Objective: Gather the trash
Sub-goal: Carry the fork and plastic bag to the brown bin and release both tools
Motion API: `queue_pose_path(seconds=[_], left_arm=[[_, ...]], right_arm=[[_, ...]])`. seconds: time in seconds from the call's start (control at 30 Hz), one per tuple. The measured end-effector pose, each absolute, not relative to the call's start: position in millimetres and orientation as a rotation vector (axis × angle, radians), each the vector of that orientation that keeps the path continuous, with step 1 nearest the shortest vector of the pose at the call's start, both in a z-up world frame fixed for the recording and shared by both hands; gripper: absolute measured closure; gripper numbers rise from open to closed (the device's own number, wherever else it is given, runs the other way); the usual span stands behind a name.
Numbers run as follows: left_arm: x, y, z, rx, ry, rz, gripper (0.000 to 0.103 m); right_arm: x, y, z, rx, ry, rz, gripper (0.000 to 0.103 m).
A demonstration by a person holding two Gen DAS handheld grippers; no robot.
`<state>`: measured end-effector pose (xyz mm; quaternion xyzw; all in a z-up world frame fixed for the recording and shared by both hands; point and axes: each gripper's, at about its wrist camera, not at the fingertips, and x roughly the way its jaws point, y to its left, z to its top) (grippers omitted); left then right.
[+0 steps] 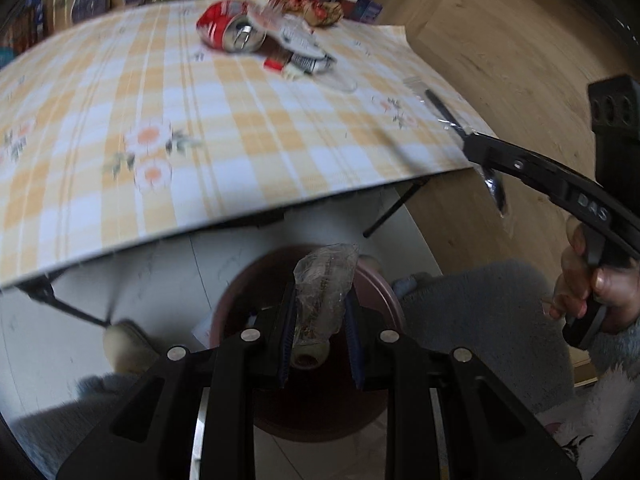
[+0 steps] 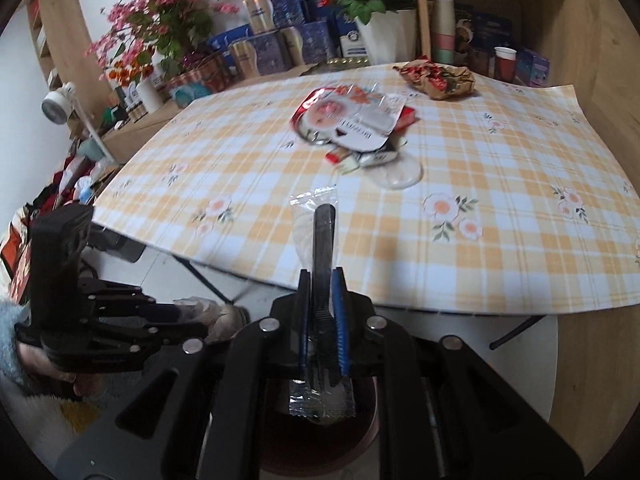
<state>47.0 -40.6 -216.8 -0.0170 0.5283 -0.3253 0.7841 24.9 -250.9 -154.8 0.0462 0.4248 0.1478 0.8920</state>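
Below bench (image 1: 100, 160) edge, over bin (image 1: 384, 292): left gripper (image 1: 320, 340) clamped on wrapper (image 1: 324, 280), right gripper (image 2: 322, 320) on sachet (image 2: 316, 216); next, part jaws, drop both.

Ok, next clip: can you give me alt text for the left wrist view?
The left gripper is shut on a crumpled clear plastic bottle, held over a dark red bin on the floor. Above, a yellow checked table holds a crushed red can and wrappers; the right gripper holds a wrapped black utensil.
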Motion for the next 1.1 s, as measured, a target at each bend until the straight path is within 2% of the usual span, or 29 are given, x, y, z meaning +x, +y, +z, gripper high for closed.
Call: queue_pose_path(seconds=[0.17, 0.23, 0.27, 0.3, 0.33, 0.47, 0.7, 1.1], left_arm=[[43, -43, -226, -0.003, 1.189, -0.695, 0.079], [41, -45, -222, 0.007, 1.181, -0.702, 0.065], [40, -45, -220, 0.008, 1.170, -0.702, 0.044], [39, -44, -215, 0.011, 1.147, -0.694, 0.027], [38, -43, -212, 0.008, 1.128, -0.688, 0.024], [34, -31, -196, -0.013, 1.038, -0.631, 0.017], [21, -6, -167, -0.036, 0.875, -0.436, 0.017], [18, 6, -166, -0.022, 0.866, -0.325, 0.017]], right_arm=[[14, -250, -159, 0.114, 0.894, 0.303, 0.089], [11, -250, -161, 0.118, 0.899, 0.301, 0.089], [9, -249, -162, 0.118, 0.901, 0.301, 0.089], [9, -248, -162, 0.116, 0.904, 0.302, 0.089], [8, -248, -163, 0.114, 0.906, 0.303, 0.089], [2, -243, -171, 0.112, 0.924, 0.313, 0.089], [-3, -227, -200, 0.106, 1.015, 0.337, 0.089], [-6, -216, -243, 0.107, 1.162, 0.342, 0.088]])
